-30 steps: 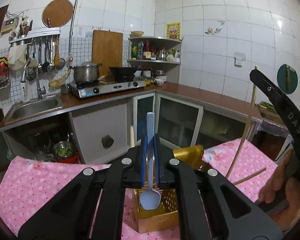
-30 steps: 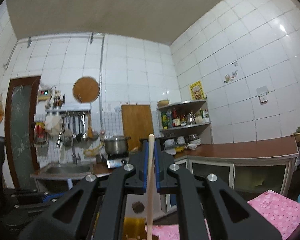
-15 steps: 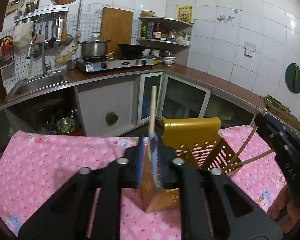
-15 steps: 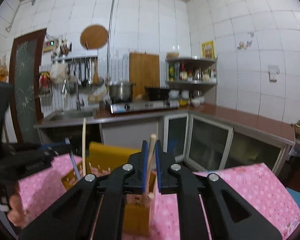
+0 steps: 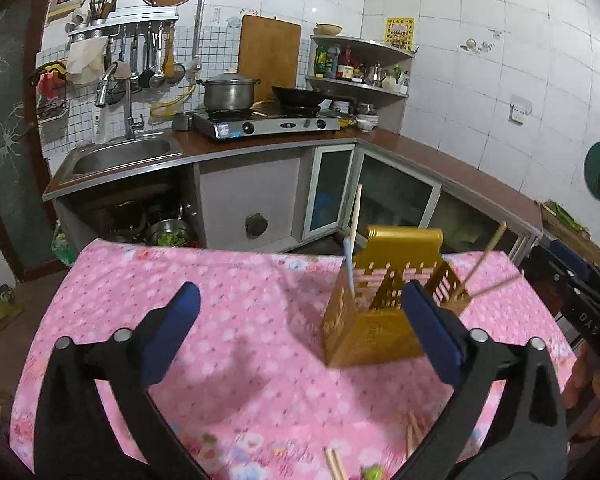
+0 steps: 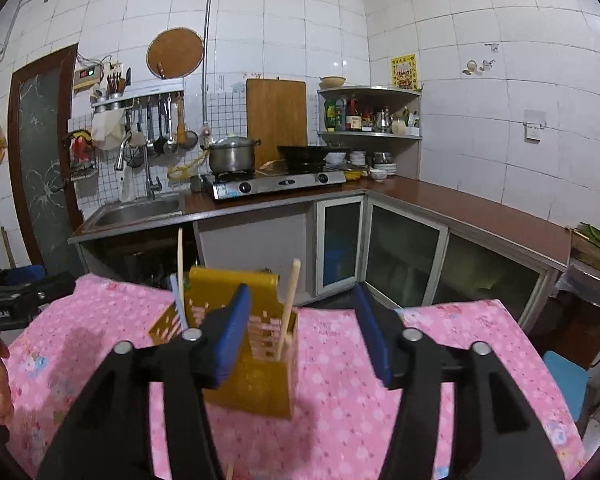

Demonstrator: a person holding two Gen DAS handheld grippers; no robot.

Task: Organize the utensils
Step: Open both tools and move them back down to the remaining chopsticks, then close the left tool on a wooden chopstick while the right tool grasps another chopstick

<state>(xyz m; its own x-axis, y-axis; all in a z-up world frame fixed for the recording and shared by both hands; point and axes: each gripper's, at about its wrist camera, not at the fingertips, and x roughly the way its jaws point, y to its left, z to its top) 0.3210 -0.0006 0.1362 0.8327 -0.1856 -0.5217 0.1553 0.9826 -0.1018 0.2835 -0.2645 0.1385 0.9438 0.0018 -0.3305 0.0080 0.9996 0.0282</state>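
Both claws gape wide with nothing in them: the left claw (image 5: 300, 332) and the right claw (image 6: 300, 332) hang above the pink-clothed desk (image 5: 220, 320). The yellow utensil holder (image 5: 384, 304) stands toward the desk's far right, chopsticks (image 6: 288, 312) and a pale blue spoon (image 5: 348, 268) upright inside.

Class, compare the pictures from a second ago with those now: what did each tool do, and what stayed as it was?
Both tools let go. The left tool released the blue spoon and the right tool its chopstick, each now standing in the yellow holder; both now gape empty. The holder stayed on the pink tablecloth.
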